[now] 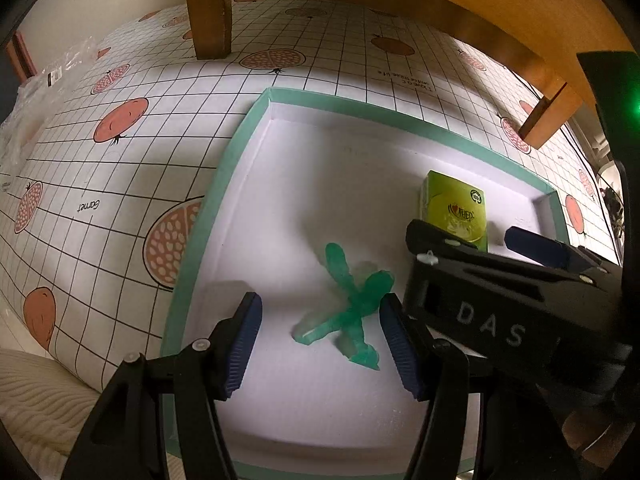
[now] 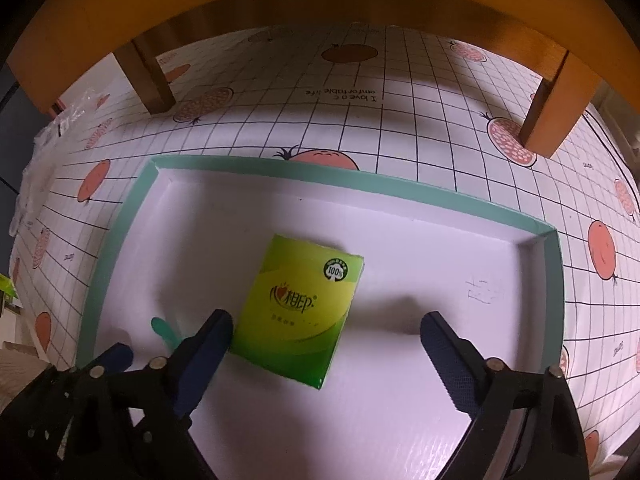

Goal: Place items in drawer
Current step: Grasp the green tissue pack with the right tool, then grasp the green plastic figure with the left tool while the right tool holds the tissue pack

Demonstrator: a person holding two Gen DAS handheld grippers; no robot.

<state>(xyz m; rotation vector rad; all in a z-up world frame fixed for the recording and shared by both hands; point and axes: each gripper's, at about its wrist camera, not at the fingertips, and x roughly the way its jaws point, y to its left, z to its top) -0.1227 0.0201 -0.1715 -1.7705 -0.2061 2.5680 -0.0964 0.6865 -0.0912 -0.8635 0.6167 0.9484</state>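
A shallow white drawer with a teal rim [image 1: 224, 184] [image 2: 120, 240] lies on a patterned cloth. A translucent green plastic toy [image 1: 352, 304] rests on the drawer floor between the fingers of my left gripper [image 1: 320, 344]. That gripper is open: its right pad is at the toy's edge and its left pad is well clear. A green tissue pack [image 2: 300, 312] [image 1: 456, 204] lies flat further right. My right gripper [image 2: 328, 350] [image 1: 464, 240] straddles the pack, open wide, with the left finger by the pack's corner. The toy's tip [image 2: 162, 328] shows at the lower left of the right wrist view.
A wooden stool stands over the far side, its legs [image 1: 208, 20] [image 2: 548, 120] on the grid-and-pomegranate cloth [image 1: 120, 160]. Crumpled clear plastic [image 1: 24, 120] lies at the far left. A cream textured surface [image 1: 32, 400] sits at the near left.
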